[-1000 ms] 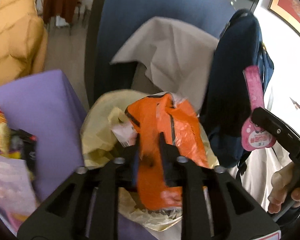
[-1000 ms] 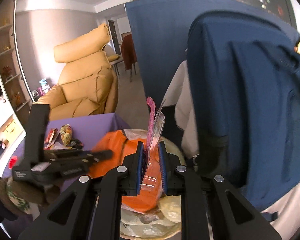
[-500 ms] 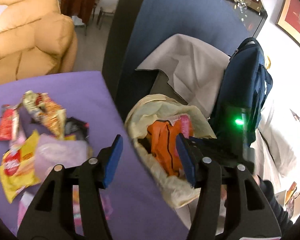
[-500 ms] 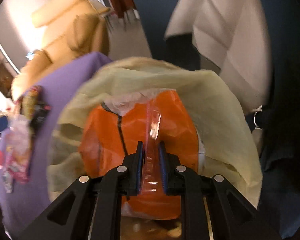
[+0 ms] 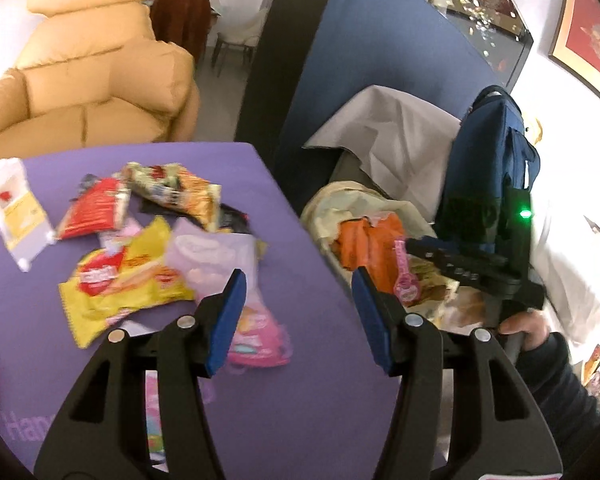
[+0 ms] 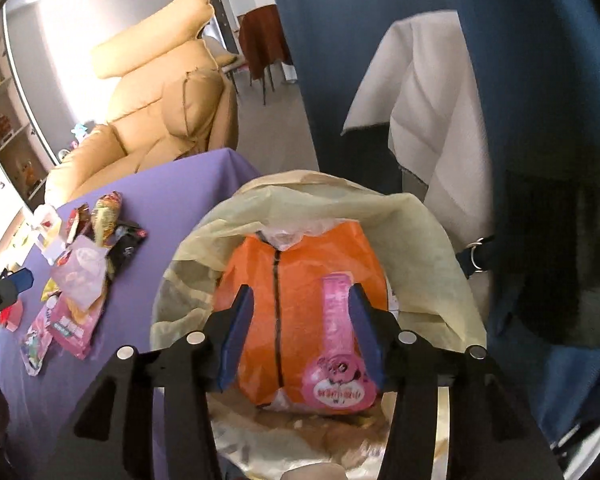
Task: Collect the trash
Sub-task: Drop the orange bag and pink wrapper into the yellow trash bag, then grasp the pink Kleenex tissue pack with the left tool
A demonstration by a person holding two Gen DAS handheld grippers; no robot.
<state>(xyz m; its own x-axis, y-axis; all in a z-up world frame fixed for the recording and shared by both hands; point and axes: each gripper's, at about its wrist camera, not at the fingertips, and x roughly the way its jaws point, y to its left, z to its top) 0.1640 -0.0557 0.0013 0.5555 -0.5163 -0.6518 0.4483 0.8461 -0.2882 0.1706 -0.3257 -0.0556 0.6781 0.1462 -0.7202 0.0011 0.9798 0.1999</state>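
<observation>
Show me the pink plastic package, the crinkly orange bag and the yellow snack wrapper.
pink plastic package (image 6: 340, 360), right wrist view, its middle, lying on the orange bag.
crinkly orange bag (image 6: 296, 280), right wrist view, upper front face.
yellow snack wrapper (image 5: 116, 284), left wrist view, its centre.

A tan leather armchair (image 5: 88, 76) is seen at ten o'clock in the left wrist view, beyond the purple-covered counter (image 5: 220, 160). A dark red-brown chair (image 5: 184, 16) is set behind it at eleven o'clock. A blue partition (image 5: 380, 80) is seen at twelve o'clock, with a grey-white cloth (image 5: 392, 140) draped before it. A navy backpack (image 5: 488, 160) is placed at two o'clock, and a framed picture (image 5: 592, 36) is hung further right.
</observation>
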